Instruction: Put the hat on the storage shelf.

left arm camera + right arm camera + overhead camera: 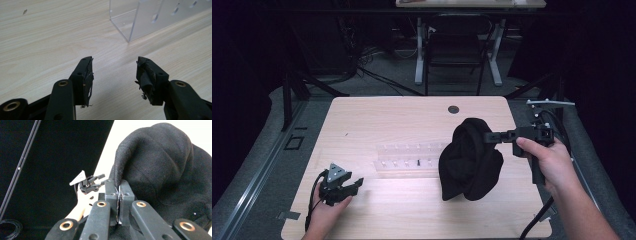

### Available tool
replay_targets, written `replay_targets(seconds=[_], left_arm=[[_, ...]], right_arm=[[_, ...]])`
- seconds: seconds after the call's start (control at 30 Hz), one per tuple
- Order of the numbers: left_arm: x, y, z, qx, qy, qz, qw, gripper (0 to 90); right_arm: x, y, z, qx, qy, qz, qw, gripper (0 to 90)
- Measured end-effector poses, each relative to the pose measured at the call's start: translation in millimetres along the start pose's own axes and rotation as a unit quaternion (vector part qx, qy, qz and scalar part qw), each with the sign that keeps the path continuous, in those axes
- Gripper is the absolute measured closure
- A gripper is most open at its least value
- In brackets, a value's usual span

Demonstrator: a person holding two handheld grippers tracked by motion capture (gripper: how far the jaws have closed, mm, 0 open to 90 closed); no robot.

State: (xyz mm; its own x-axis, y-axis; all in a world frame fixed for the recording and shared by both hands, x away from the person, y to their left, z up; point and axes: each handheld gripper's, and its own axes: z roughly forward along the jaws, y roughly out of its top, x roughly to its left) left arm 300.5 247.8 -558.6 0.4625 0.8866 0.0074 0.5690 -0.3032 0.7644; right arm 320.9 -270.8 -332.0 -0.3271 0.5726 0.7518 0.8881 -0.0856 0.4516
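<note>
A black cloth (469, 160) hangs in a bunched lump over the right half of the wooden table (362, 120). My right gripper (488, 137) is shut on its upper edge and holds it lifted. In the right gripper view the jaws pinch a fold of the black cloth (160, 162) between the right gripper's pads (119, 188). My left gripper (352, 186) rests near the table's front left, held by a hand, and stands open with nothing between its fingers (86, 75). The left gripper (115, 72) points across bare wood toward a clear acrylic rack (155, 17).
The clear acrylic rack (409, 160) with rows of holes lies in the middle of the table, left of the cloth. A round grommet (453, 109) sits near the far edge. A chair (457, 50) and desk legs stand beyond the table. Dark floor surrounds it.
</note>
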Motion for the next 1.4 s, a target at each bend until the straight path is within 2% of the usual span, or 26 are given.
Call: replay_targets(seconds=[0.6,0.9,1.4], left_arm=[[0.2,0.3,-0.3,-0.002,-0.001,0.0,1.0,47.2],[0.4,0.6,-0.7,-0.002,-0.002,0.0,1.0,47.2],[1.0,0.8,-1.0,-0.006,-0.003,-0.003,1.0,47.2]], right_arm=[[22.4,21.2,-0.5,-0.029,0.007,-0.027,0.9992,88.2],[27.5,29.9,11.2,-0.038,0.01,-0.033,0.9987,88.2],[37.9,46.6,40.6,-0.043,0.012,-0.036,0.9983,88.2]])
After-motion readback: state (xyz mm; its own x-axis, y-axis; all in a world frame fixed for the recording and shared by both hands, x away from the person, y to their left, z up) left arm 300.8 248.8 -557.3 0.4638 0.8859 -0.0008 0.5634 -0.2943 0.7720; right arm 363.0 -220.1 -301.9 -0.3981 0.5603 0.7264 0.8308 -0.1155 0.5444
